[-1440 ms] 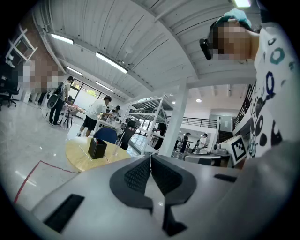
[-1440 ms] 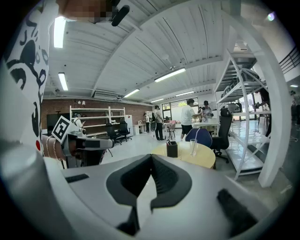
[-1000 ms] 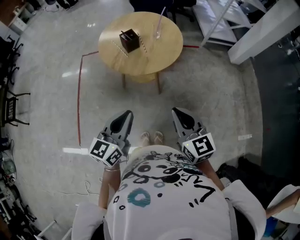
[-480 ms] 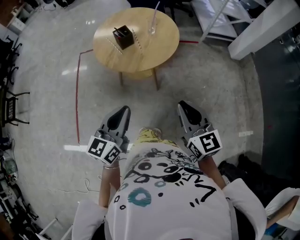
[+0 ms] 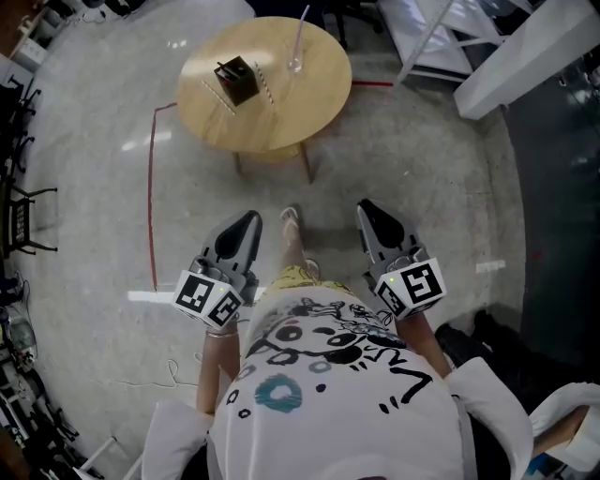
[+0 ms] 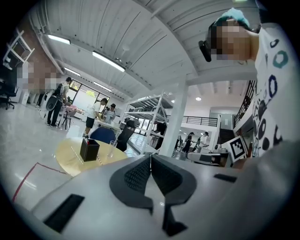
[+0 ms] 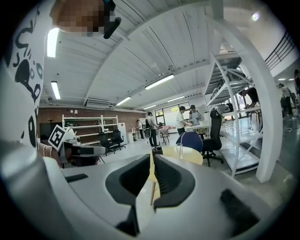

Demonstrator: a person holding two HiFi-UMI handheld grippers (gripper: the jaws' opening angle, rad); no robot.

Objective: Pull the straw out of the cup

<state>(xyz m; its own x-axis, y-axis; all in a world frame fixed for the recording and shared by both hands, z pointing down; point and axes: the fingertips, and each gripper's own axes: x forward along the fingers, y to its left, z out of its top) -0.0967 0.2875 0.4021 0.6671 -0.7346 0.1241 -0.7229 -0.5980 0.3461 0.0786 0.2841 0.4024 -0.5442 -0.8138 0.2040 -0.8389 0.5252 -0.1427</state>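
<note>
Far ahead across the pale floor, well apart from both tools: round wooden bench (image 5: 281,117), shifted a little up and left in the head view against a second ago, with a leg and foot (image 5: 291,217) now stepped out between the tools where only toes showed before. Judged as walking toward the bench, so the task sits at the approach and no reach is begun. Left tool (image 5: 249,223) pressed together on nothing, right tool (image 5: 368,210) likewise pressed together and empty, both held low in front of the body and pointing forward. On the bench, black box (image 5: 235,81) left of centre; clear cup (image 5: 294,64) near the far edge, well apart from the box, with the straw (image 5: 301,26) standing in it and leaning right, untouched. Beside the box, two thin striped sticks (image 5: 265,86), perhaps spare straws, too small to tell. Cup contents not readable at this range; in the right gripper view, much of the bench hidden behind the closed jaws, cup showing just right of them
</note>
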